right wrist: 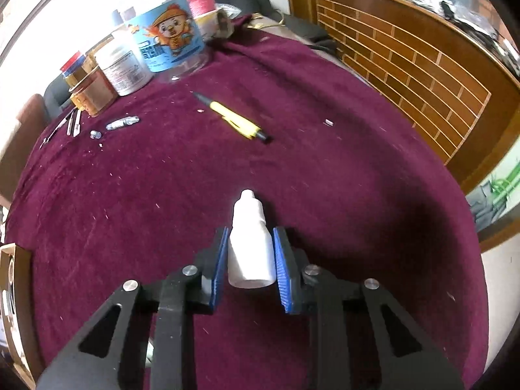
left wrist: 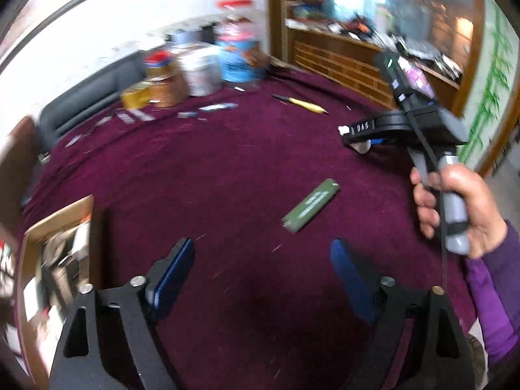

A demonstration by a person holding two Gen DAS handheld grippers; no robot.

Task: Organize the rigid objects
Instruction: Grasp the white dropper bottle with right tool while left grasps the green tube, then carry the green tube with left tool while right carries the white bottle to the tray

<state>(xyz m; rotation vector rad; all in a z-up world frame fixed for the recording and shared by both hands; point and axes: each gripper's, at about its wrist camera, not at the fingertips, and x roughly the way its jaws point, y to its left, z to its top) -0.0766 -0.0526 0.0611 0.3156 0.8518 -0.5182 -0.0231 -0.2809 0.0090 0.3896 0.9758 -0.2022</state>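
A small white dropper bottle (right wrist: 250,243) lies on the maroon tablecloth (right wrist: 325,178), nozzle pointing away. My right gripper (right wrist: 249,237) is shut on it, both blue pads against its sides. In the left wrist view that same gripper (left wrist: 357,144) shows at the right, held by a hand (left wrist: 455,208) in a purple sleeve, with the white bottle (left wrist: 361,147) in its tips. My left gripper (left wrist: 261,250) stands open over bare cloth. A flat green case (left wrist: 310,206) lies just beyond its fingers. A yellow pen (right wrist: 235,118) lies farther back.
Several jars and tubs (right wrist: 136,55) crowd the table's far left. Small metal bits (right wrist: 122,123) lie near them. A cardboard box (left wrist: 55,260) of items sits at the left edge. A wooden cabinet (right wrist: 406,65) stands behind the table on the right.
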